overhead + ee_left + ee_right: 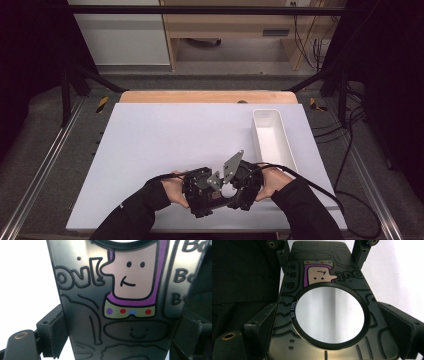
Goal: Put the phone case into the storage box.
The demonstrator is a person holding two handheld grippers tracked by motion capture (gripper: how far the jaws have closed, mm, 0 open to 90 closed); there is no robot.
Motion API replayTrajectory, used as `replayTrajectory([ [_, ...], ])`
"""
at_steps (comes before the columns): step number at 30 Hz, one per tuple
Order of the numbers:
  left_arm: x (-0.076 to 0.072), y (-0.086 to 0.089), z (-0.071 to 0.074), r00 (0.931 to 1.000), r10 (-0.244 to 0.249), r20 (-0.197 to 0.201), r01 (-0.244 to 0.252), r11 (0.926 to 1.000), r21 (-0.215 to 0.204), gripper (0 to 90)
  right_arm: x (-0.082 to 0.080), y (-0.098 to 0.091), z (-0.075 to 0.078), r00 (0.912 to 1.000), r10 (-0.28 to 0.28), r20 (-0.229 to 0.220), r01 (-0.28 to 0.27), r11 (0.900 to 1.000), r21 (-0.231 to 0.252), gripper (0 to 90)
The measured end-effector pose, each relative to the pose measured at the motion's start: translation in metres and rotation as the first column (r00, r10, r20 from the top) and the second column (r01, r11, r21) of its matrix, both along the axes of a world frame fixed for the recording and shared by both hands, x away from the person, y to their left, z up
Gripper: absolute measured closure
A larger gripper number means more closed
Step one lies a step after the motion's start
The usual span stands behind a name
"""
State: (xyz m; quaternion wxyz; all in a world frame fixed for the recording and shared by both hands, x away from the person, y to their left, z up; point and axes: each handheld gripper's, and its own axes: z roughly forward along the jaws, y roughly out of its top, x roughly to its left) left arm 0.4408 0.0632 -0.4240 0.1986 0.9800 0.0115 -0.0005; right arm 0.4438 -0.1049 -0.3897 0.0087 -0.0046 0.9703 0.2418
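Bright, washed-out tabletop; dark surroundings; soft close-ups.

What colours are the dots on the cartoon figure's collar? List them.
On the dark printed object the collar dots run purple, red, blue, red; clearest in the left gripper view.

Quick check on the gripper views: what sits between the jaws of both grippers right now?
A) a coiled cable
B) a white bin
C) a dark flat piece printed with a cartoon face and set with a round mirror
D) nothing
C: the dark cartoon-printed piece fills the gap between the right gripper's jaws, its round mirror ringed "SO COOL"; the left gripper frames the same piece, while the white bin lies apart.
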Motion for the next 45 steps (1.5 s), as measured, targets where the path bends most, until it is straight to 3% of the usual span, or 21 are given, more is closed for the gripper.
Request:
replayTrajectory([
  [7,0.003,0.004,0.002,0.9998,0.017,-0.003,-0.017,0.9995,-0.026,12.1,-0.001,-0.003,0.004,0.9992,-0.025,0.033,0.024,0.9995,0.021,1.8],
  [10,0.003,0.006,0.003,0.9999,0.012,0.007,-0.012,0.9994,-0.032,12.1,-0.001,-0.007,0.008,0.9987,-0.041,0.03,0.039,0.9973,0.062,0.3],
  [16,0.004,0.017,0.004,0.9992,0.039,0.005,-0.039,0.9968,-0.07,12.0,0.0,-0.018,0.022,0.9957,-0.084,0.039,0.077,0.9839,0.161,0.0],
  [22,0.005,0.033,0.006,0.9974,0.072,0.006,-0.07,0.9894,-0.127,12.0,0.001,-0.032,0.029,0.9915,-0.125,0.036,0.112,0.962,0.249,0.0],
  [25,0.006,0.042,0.007,0.9956,0.094,0.01,-0.091,0.981,-0.172,12.0,0.001,-0.037,0.029,0.99,-0.139,0.026,0.127,0.953,0.275,0.0],
  [30,0.005,0.054,0.008,0.9915,0.129,0.014,-0.122,0.9607,-0.25,12.0,-0.001,-0.043,0.022,0.9881,-0.154,0.01,0.143,0.9411,0.306,0.1],
  [35,0.003,0.061,0.006,0.9898,0.142,0.011,-0.132,0.9428,-0.306,12.0,-0.002,-0.047,0.014,0.9843,-0.176,-0.015,0.17,0.9201,0.353,0.1],
  [39,0.002,0.067,0.005,0.9882,0.153,0.002,-0.141,0.9165,-0.374,12.0,-0.004,-0.048,0.01,0.9834,-0.181,-0.016,0.173,0.9062,0.386,0.0],
  [45,0.002,0.07,0.002,0.9874,0.158,-0.01,-0.147,0.8896,-0.433,12.0,-0.007,-0.044,0.005,0.983,-0.18,-0.035,0.177,0.8794,0.442,0.1],
])
